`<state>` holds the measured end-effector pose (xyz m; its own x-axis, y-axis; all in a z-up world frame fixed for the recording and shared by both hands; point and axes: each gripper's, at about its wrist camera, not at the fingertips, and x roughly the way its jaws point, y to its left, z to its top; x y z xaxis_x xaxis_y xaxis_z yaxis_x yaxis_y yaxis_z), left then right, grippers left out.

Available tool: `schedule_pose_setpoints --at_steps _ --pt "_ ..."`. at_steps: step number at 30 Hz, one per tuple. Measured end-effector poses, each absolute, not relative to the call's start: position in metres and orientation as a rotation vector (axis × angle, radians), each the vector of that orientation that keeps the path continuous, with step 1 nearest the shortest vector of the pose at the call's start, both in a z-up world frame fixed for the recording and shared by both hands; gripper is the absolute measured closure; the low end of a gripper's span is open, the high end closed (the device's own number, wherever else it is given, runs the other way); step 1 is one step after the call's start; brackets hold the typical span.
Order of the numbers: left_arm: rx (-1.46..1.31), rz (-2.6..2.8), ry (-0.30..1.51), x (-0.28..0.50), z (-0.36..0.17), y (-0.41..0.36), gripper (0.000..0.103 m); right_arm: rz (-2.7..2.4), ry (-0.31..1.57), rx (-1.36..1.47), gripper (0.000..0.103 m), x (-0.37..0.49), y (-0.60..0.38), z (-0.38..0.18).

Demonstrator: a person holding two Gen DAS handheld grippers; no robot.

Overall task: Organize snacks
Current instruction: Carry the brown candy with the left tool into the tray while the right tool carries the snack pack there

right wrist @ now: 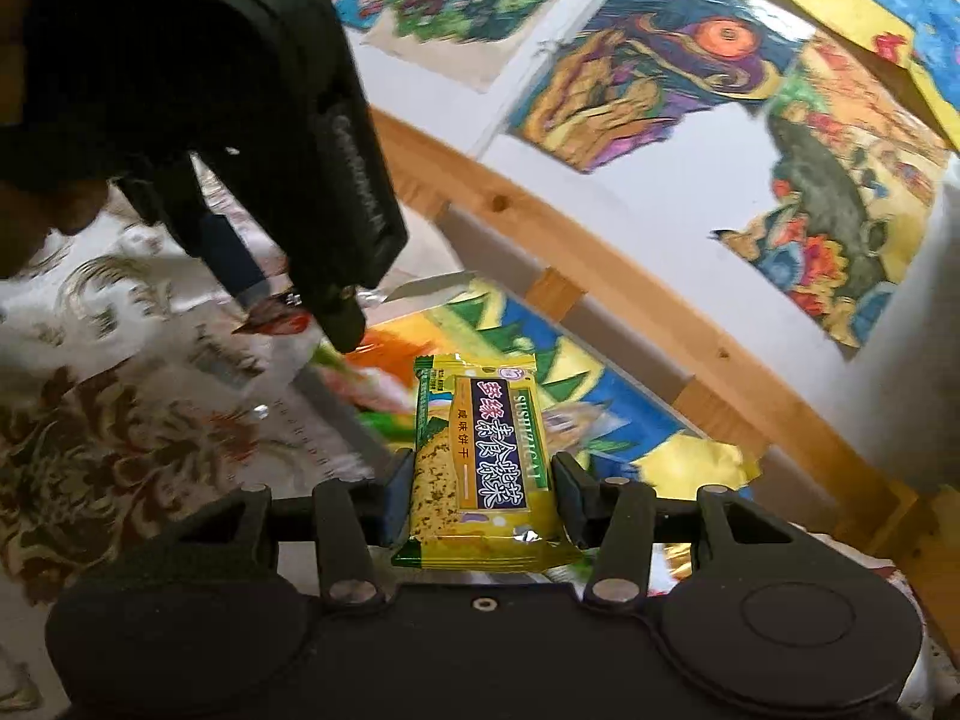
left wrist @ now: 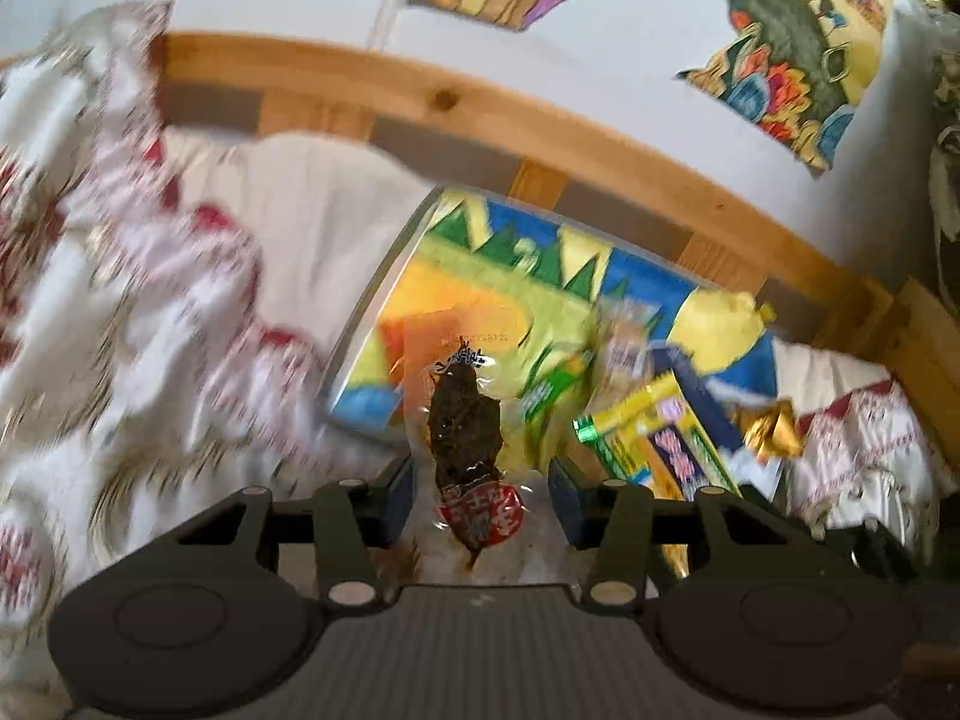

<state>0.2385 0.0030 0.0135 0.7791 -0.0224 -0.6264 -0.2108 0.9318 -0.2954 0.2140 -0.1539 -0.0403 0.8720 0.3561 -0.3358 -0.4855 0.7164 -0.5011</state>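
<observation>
- A yellow cracker packet (right wrist: 480, 462) is clamped between the pads of the right tongs (right wrist: 480, 504), above a colourful tray (right wrist: 576, 372).
- A clear packet of dark dried snack (left wrist: 465, 438) lies between the fingers of the left tongs (left wrist: 480, 495); whether it is gripped cannot be told.
- Further snack packets (left wrist: 648, 420) are seen ahead and to the right of the left tongs, on the tray (left wrist: 384, 288).
- A patterned cloth (left wrist: 150, 300) is spread to the left.

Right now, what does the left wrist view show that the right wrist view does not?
Only the left wrist view shows the left tongs around a clear packet of dark snack, a gold-wrapped sweet and more loose snacks on the tray.

Only the right wrist view shows the right tongs around a yellow cracker pack, and the left tongs from outside.

Both show the colourful tray, the wooden rail and wall drawings.
</observation>
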Motion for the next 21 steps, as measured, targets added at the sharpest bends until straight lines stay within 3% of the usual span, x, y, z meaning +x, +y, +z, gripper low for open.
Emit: schedule_pose_setpoints --at_steps 11,21 --pt "-0.308 0.102 0.635 0.33 0.029 -0.021 0.051 0.341 0.218 -0.486 0.053 0.274 -0.188 -0.023" --pt "-0.274 0.154 0.692 0.378 0.001 -0.02 0.051 0.285 0.34 -0.367 0.052 0.326 -0.201 -0.033"
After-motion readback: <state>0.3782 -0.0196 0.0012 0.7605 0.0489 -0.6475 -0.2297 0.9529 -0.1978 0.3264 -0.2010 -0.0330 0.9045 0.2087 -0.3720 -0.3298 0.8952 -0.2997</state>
